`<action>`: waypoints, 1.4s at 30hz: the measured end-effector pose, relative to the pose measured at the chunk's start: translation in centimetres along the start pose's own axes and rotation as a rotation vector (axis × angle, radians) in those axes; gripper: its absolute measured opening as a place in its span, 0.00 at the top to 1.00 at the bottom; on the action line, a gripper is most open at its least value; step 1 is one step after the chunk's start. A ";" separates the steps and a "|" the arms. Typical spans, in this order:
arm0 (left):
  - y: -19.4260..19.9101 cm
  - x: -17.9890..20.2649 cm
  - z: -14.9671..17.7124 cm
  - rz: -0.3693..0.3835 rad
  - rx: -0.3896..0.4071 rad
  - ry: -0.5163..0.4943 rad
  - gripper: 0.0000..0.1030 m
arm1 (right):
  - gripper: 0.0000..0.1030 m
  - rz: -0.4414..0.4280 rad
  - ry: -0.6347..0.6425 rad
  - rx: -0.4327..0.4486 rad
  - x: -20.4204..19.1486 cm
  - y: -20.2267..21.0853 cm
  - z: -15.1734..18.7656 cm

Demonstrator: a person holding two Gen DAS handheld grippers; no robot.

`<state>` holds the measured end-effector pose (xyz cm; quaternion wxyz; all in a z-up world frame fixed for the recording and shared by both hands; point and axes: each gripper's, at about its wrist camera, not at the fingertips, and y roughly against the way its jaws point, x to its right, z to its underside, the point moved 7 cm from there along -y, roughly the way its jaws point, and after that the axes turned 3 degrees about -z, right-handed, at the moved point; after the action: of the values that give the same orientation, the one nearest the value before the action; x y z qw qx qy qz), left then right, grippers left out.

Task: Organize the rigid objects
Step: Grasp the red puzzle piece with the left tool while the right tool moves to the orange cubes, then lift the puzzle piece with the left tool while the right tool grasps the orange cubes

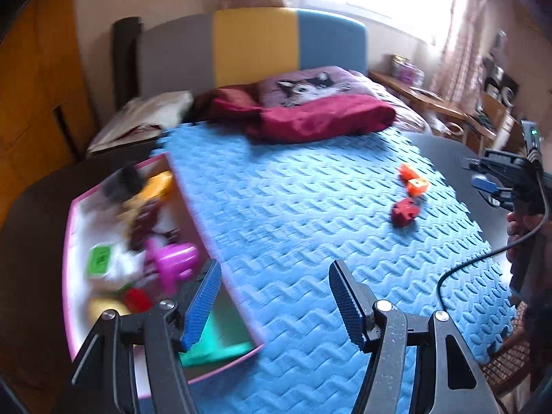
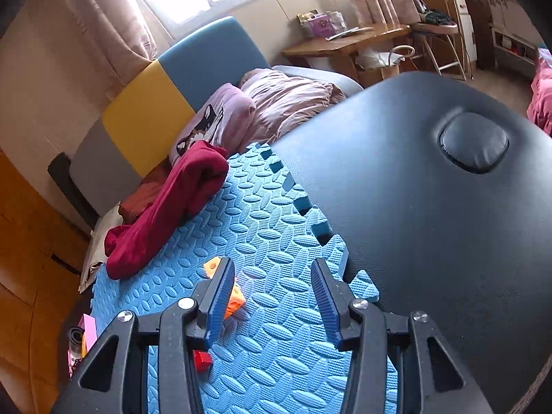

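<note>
Bedroom surroundings are seen behind a dark tabletop (image 2: 431, 214) on which a blue foam mat (image 1: 293, 214) is laid. Beside the mat's left edge, a pink-rimmed box (image 1: 70, 258) is already filled with many small toys, so most of the sorting appears done. Left on the mat, well apart from the box, are two orange blocks (image 1: 414, 181) and a dark red block (image 1: 404, 212) just beside them. The left gripper (image 1: 274, 296) is held empty over the mat next to the box, fingers apart. The right gripper (image 2: 270, 296) is poised near the blocks, fingers spread and empty.
</note>
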<state>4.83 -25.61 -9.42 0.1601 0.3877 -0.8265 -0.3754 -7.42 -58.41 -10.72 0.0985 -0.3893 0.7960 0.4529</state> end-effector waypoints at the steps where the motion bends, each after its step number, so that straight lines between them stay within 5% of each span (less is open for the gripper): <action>1: -0.5 0.8 -0.3 0.011 -0.004 -0.015 0.36 | 0.54 -0.007 -0.001 -0.010 0.0 -0.1 0.0; 11: -6.1 11.6 -3.2 0.217 -0.018 -0.252 0.37 | 0.54 -0.037 0.012 -0.031 -0.8 -0.1 0.5; 23: -12.2 18.4 -4.2 0.282 -0.073 -0.413 0.40 | 0.54 -0.072 -0.005 -0.063 -1.1 -0.7 0.7; 26: -13.1 18.6 -4.3 0.287 -0.062 -0.391 0.58 | 0.54 -0.073 -0.005 -0.061 -1.1 -0.7 0.6; 39: -8.8 10.8 0.9 0.139 -0.021 -0.182 0.58 | 0.54 -0.054 0.090 -0.128 -2.4 -2.0 2.1; 42: -8.6 9.9 1.2 0.154 -0.027 -0.142 0.58 | 0.54 -0.049 0.139 -0.179 -3.1 -2.9 3.1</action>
<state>2.23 -36.19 -16.89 0.1346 0.2931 -0.8580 -0.3998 -3.90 -55.08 -12.77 0.0190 -0.4465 0.7473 0.4917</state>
